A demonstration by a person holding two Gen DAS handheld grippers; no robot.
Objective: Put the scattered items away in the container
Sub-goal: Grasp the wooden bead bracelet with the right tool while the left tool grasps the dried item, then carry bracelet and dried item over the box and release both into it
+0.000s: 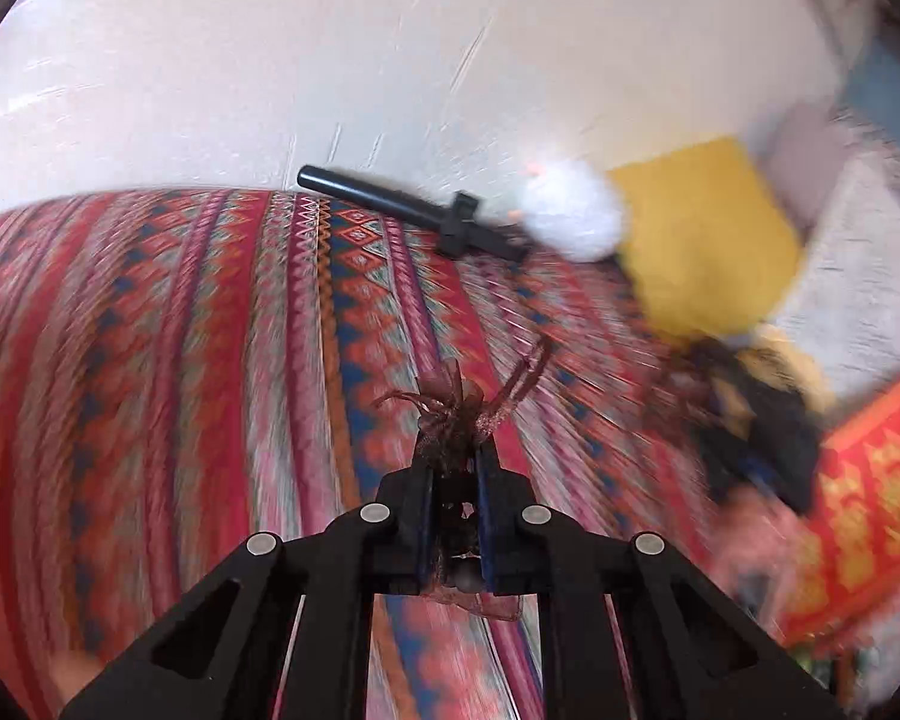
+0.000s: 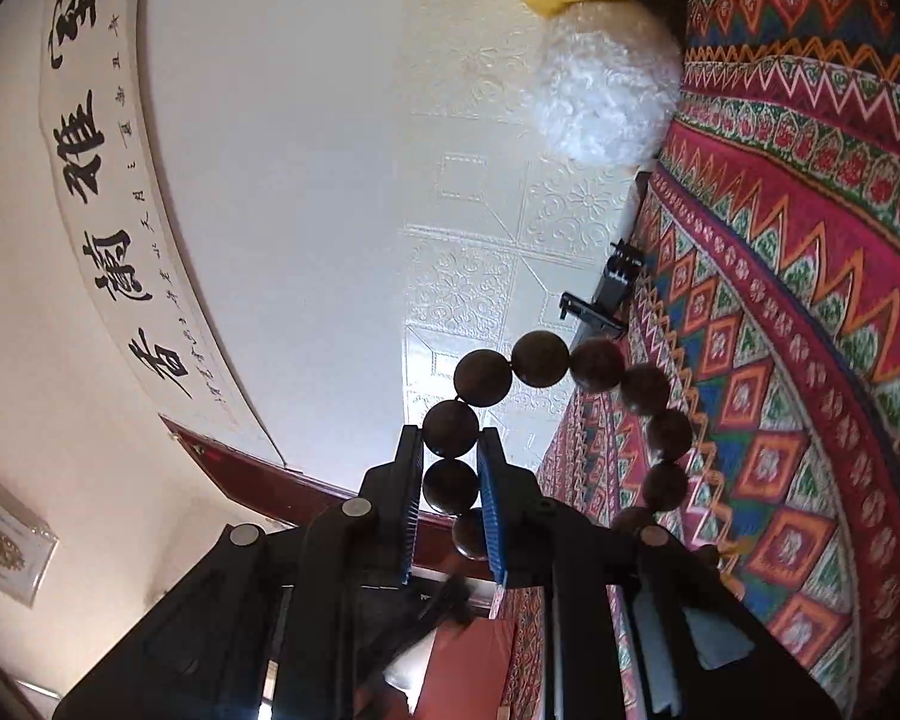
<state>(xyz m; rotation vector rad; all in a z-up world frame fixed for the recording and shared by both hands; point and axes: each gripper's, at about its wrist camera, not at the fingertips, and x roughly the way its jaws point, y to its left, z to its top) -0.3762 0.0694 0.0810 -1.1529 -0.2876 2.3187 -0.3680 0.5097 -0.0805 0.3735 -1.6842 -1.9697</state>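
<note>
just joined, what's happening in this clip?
A person is tidying with two handheld grippers. The left gripper is shut on a brown translucent hair claw above the patterned bedspread. The right gripper is shut on a dark wooden bead bracelet. A black handle and white fluffy ball remain by the wall.

A woven, matt cloth (image 1: 222, 324) with a rough, patterned weave is seen across the lower left of the left wrist view. The left gripper (image 1: 456, 450) is made of matt black plastic with dull metal pins. A sheer, slightly shiny brown ribbon piece (image 1: 456, 414) is shown at centre. In the right wrist view, smooth, glossy dark wooden beads (image 2: 540, 360) are seen at centre, a fluffy white pompom (image 2: 606, 96) at upper right, and embossed white wall panels (image 2: 480, 276) behind.
</note>
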